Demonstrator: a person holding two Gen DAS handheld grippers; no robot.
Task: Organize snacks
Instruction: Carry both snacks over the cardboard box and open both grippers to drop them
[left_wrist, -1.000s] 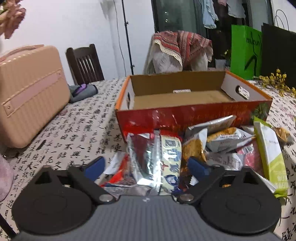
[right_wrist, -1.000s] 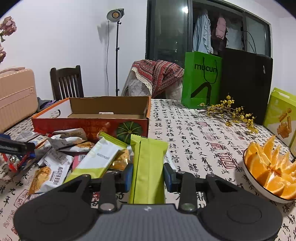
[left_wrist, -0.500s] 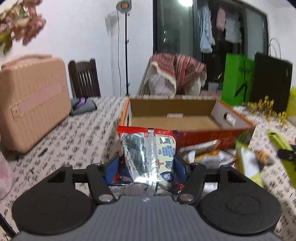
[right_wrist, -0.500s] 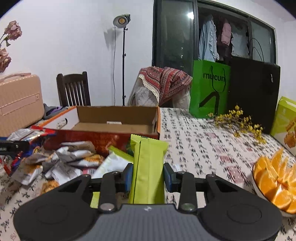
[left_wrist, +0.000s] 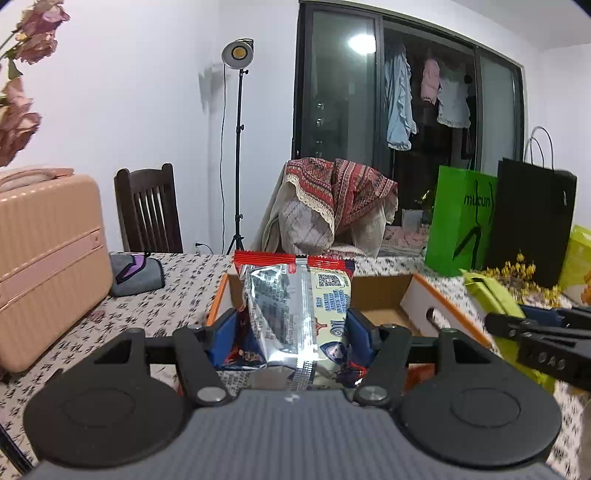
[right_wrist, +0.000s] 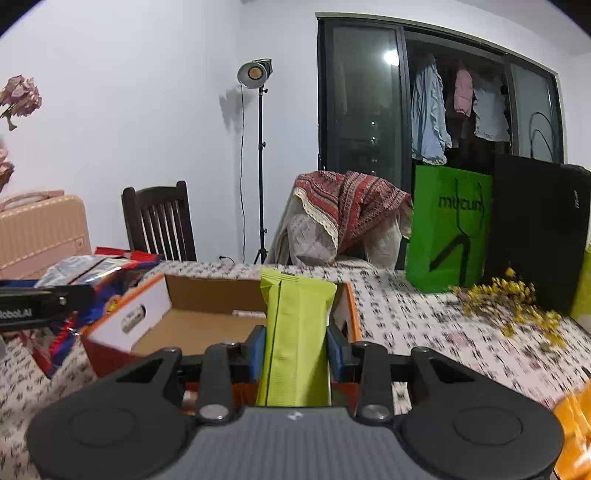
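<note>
My left gripper (left_wrist: 291, 334) is shut on a silver and red snack packet (left_wrist: 295, 306), held upright in front of the open cardboard box (left_wrist: 436, 314). My right gripper (right_wrist: 295, 349) is shut on a light green snack bar packet (right_wrist: 295, 332), held upright over the near edge of the same box (right_wrist: 147, 317). The right gripper and its green packet (left_wrist: 495, 295) show at the right of the left wrist view. The left gripper and its packet (right_wrist: 99, 269) show at the left of the right wrist view. The box floor looks mostly bare.
A pink suitcase (left_wrist: 44, 266) stands at the left on the patterned tablecloth (right_wrist: 424, 321). A green bag (right_wrist: 447, 229) and a black bag (right_wrist: 535, 236) stand at the back right, with yellow flowers (right_wrist: 517, 302) in front. Chairs stand behind the table.
My left gripper closed on the silver and red packet and lifted it from the pile. Both grippers rose and moved toward the box with their packets.
</note>
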